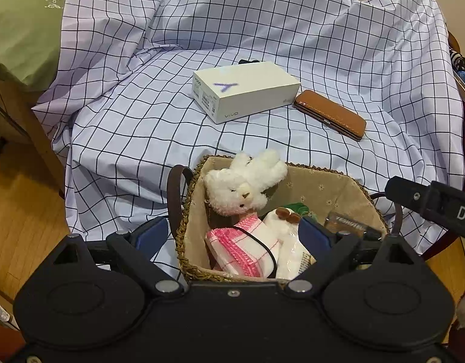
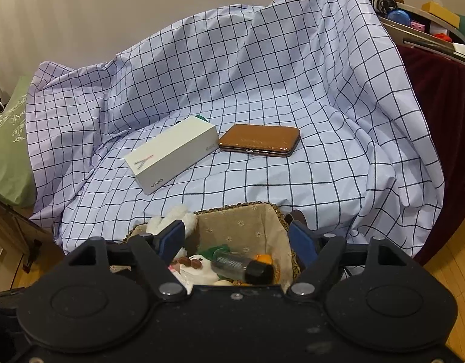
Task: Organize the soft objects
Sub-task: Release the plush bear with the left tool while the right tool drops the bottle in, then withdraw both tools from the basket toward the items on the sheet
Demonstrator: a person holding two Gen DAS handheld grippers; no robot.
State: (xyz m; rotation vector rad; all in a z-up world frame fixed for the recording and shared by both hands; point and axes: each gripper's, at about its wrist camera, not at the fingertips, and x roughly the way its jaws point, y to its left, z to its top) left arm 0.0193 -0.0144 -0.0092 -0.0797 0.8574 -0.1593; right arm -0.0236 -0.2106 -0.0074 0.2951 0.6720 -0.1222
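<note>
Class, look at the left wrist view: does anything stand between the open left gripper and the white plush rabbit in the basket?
Nothing visible does. The plush rabbit sits on top of the basket contents, its head above the rim, uncovered. The left gripper has its jaws open over the basket, one finger outside the near wall.

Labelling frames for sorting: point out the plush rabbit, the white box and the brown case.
plush rabbit point(image 1: 232, 190), left wrist view, on its face.
white box point(image 1: 247, 86), left wrist view, top face.
brown case point(image 2: 259, 139), right wrist view, lid centre.
</note>
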